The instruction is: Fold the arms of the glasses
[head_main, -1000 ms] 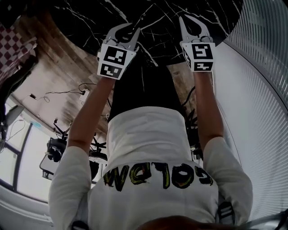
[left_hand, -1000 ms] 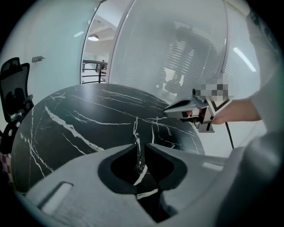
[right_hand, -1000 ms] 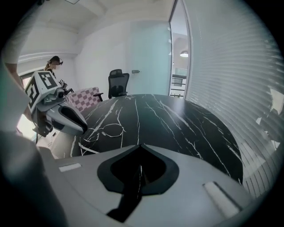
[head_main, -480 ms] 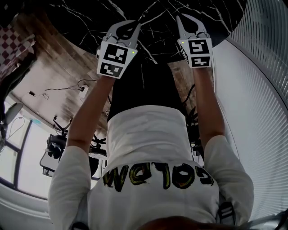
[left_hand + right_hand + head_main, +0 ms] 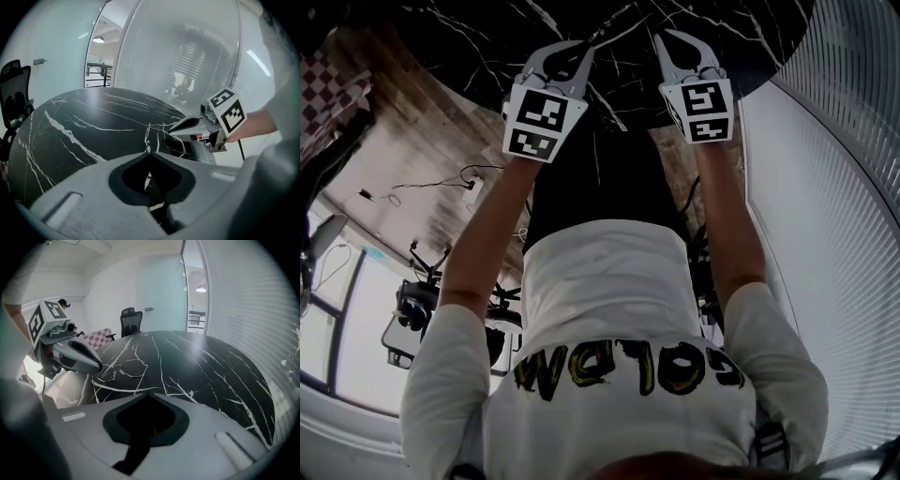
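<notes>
1. Squares of red and white (image 5: 323, 89) are showing at the far left of the head view. What they are on is too hard to tell.
2. The left gripper (image 5: 581, 56) is reaching out over the near edge of the black table (image 5: 201, 366), which has thin white lines running across it. Its jaws are squeezing tight together, tip against tip. Only the dark table is showing through the gap behind the tips.
3. The glasses (image 5: 123, 370) are lying flat on the table, close to its near edge. They have thin wire rims and round lenses. They are sitting just beside the tips of the left gripper, and no view is showing whether the two are touching. The arms of the glasses are too thin to make out, so it is not clear if they are open or folded.
4. The right gripper (image 5: 664, 37) is hanging over the table a little to the right of the glasses and apart from them. Its jaws are also pressing together, with nothing between them.
5. The person is holding both arms out straight and is wearing a white shirt (image 5: 609, 300).
6. A black office chair (image 5: 130, 320) is standing past the far side of the table.
7. A pale wall with fine ribs (image 5: 834, 187) is curving along the right side.
</notes>
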The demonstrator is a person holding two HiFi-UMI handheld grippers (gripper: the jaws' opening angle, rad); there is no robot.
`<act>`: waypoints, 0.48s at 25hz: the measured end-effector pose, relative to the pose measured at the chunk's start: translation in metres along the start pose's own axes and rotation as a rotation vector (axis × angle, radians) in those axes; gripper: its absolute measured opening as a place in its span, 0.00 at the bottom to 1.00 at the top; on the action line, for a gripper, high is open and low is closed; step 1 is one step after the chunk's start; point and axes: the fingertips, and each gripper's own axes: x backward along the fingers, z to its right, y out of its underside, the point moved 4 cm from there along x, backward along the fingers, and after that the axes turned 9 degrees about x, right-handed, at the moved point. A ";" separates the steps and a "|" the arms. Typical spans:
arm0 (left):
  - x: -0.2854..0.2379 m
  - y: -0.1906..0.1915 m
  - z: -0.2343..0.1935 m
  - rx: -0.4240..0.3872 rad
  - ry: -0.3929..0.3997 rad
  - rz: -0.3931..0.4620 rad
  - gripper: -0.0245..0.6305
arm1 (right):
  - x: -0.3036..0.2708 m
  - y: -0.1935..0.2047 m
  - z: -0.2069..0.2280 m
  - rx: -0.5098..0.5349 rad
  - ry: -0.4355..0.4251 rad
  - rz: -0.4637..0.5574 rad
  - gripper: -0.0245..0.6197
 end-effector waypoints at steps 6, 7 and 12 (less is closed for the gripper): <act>0.002 0.000 -0.002 0.006 0.000 -0.001 0.04 | -0.002 -0.003 -0.005 -0.014 -0.007 0.008 0.04; 0.002 0.001 -0.002 0.006 0.000 -0.002 0.04 | -0.002 -0.004 -0.005 -0.017 -0.009 0.010 0.04; 0.002 0.001 0.000 0.007 0.007 -0.007 0.04 | -0.004 -0.009 -0.014 -0.029 -0.040 0.023 0.04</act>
